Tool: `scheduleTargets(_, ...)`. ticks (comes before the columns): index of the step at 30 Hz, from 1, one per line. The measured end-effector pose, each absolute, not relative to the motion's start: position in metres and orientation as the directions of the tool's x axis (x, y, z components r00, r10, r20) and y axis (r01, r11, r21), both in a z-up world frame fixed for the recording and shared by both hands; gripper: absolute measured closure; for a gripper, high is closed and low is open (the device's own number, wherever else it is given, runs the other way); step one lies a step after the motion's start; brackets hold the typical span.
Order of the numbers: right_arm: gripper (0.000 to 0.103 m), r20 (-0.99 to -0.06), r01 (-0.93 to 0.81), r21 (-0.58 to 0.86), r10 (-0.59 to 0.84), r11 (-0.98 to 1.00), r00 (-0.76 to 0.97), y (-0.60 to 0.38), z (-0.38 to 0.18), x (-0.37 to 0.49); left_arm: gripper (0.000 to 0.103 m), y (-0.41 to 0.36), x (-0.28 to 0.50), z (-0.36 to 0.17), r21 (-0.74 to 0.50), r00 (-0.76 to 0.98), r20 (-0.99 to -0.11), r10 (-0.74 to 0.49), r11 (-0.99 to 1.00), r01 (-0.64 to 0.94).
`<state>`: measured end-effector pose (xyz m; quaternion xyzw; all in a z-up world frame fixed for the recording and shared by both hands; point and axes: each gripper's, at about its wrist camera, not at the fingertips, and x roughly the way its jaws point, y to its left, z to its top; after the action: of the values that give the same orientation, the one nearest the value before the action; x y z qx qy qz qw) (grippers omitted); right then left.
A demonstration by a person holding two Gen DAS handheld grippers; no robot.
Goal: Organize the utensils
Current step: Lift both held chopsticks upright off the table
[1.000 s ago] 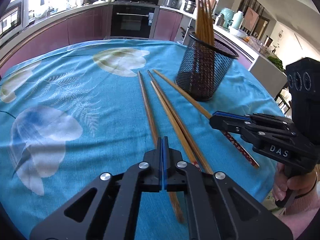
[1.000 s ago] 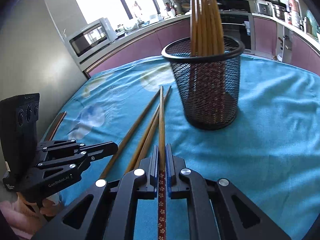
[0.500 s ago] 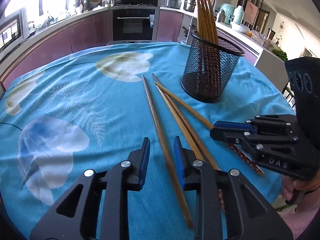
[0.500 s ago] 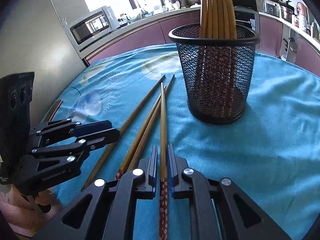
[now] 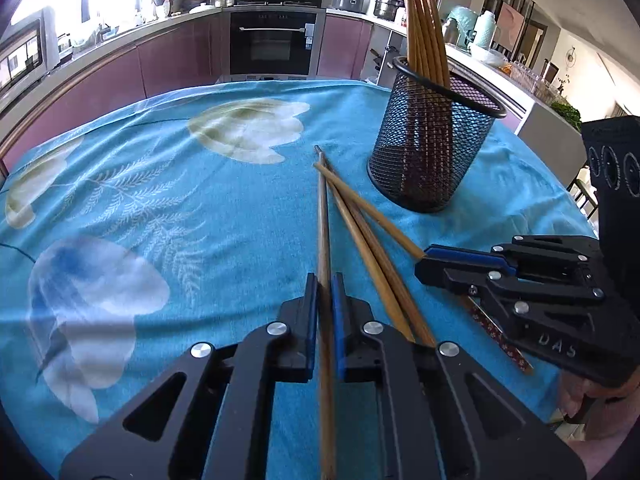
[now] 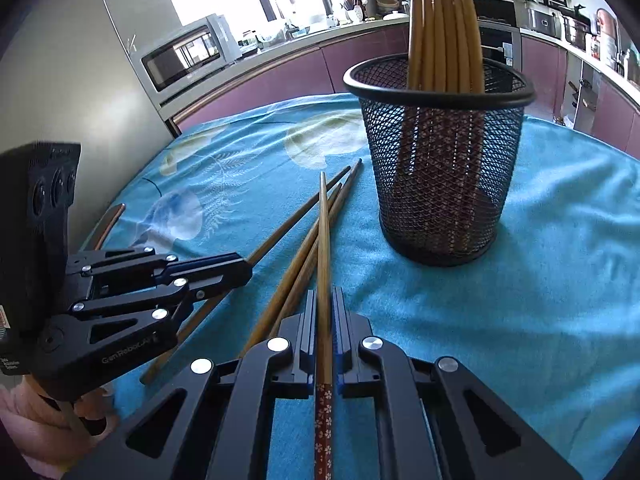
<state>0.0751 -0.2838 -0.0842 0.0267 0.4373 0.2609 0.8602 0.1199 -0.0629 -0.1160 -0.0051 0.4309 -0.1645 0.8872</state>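
Brown chopsticks lie on the blue cloth beside a black mesh holder (image 5: 432, 152) (image 6: 440, 184), which has several chopsticks standing in it. My left gripper (image 5: 325, 280) is shut on the leftmost chopstick (image 5: 323, 208), low over the cloth. My right gripper (image 6: 324, 294) is shut on a chopstick (image 6: 323, 220) whose red flowered end runs back between the fingers. In the left wrist view, the right gripper (image 5: 424, 264) shows at the right, its chopstick crossing two loose ones (image 5: 372, 256). In the right wrist view, the left gripper (image 6: 240, 268) shows at the left.
The round table's blue flowered cloth (image 5: 160, 200) spreads left of the chopsticks. Purple kitchen cabinets, an oven (image 5: 276, 44) and a microwave (image 6: 188, 56) lie beyond the far edge. A hand (image 5: 592, 400) grips the right gripper's handle at the table's right edge.
The left gripper, shut and empty a second ago, opened over the leftmost chopstick and has now shut on it. The right gripper has kept its chopstick.
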Motion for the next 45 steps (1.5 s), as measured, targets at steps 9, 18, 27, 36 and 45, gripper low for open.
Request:
scheduleTargets(9, 0.097, -0.735, -0.439, 0.290, 0.492, 0.850, 0.467, -0.290, -0.082, 0.066, 0.095, -0.061, 0.092, -0.121, -0.193, 0.537, -0.765, -0.356, 0.922, 0.337)
scheduleTargets(18, 0.093, -0.757, -0.438, 0.255, 0.460, 0.862, 0.464, -0.279, -0.088, 0.075, 0.075, -0.067, 0.109, -0.119, -0.152, 0.546, -0.772, -0.325, 0.929, 0.338)
scheduleTargets(27, 0.097, -0.756, -0.449, 0.237, 0.454, 0.861, 0.471, -0.275, -0.086, 0.077, 0.092, -0.077, 0.130, -0.120, -0.127, 0.539, -0.785, -0.305, 0.931, 0.341)
scheduleTargets(36, 0.097, -0.708, -0.462, 0.255, 0.490, 0.849, 0.509, -0.288, -0.066, 0.065, 0.096, -0.073, 0.123, -0.112, -0.171, 0.543, -0.766, -0.343, 0.924, 0.343)
scheduleTargets(45, 0.097, -0.669, -0.465, 0.269, 0.511, 0.843, 0.540, -0.297, -0.051, 0.054, 0.096, -0.071, 0.108, -0.090, -0.201, 0.568, -0.726, -0.388, 0.909, 0.364)
